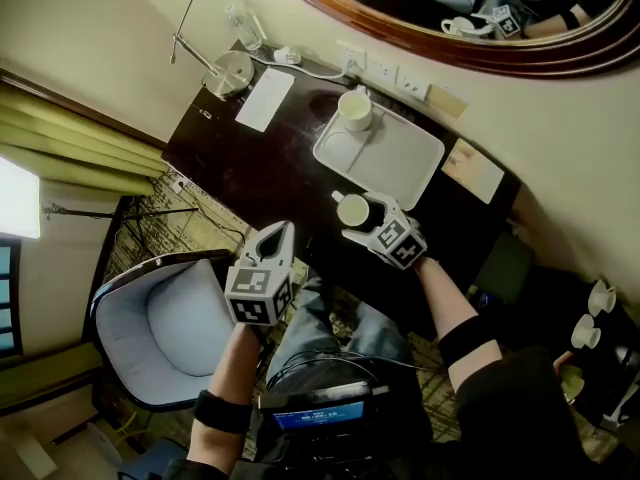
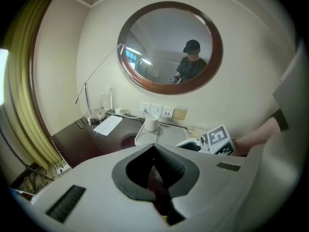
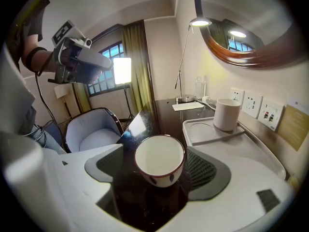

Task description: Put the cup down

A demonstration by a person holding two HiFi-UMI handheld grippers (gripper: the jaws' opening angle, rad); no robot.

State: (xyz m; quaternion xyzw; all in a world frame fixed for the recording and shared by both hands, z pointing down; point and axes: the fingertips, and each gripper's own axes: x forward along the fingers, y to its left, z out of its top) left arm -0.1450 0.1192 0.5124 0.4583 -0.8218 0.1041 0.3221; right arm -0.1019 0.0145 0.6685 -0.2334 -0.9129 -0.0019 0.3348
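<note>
Cream wall and a round wood-framed mirror (image 1: pixel 480 43) back a dark tabletop (image 1: pixel 260 168). The head view shows one lamp (image 1: pixel 228 68), one sheet of paper (image 1: pixel 265 99), one white tray (image 1: pixel 400 158) and two cups. A tall white mug (image 1: pixel 355 109) stands upright on the tray's far corner. The dark-rimmed cup (image 1: pixel 352 208) stands on the tabletop just beside the tray's near edge. The right hand-held gripper (image 1: pixel 350 220) reaches round that cup. The left hand-held gripper (image 1: pixel 275 233) hangs off the tabletop, above the person's lap and beside one pale blue chair (image 1: pixel 170 328).

Only the left gripper view shows the left hand-held gripper (image 2: pixel 154 151) with its jaws fully together on nothing, and a person reflected in the mirror (image 2: pixel 170 47). Three wall sockets (image 2: pixel 154 111) sit behind the mug (image 2: pixel 151 123). The dark-rimmed cup is hidden here.

Only the right gripper view shows the right hand-held gripper (image 3: pixel 159 170) spread wide. The cup (image 3: pixel 160 158) is empty and upright on the tabletop between the pads (image 3: pixel 203 170), with a gap at the left pad. Green curtains (image 3: pixel 133 66) and one bright studio light (image 3: pixel 122 70) also appear only here.
</note>
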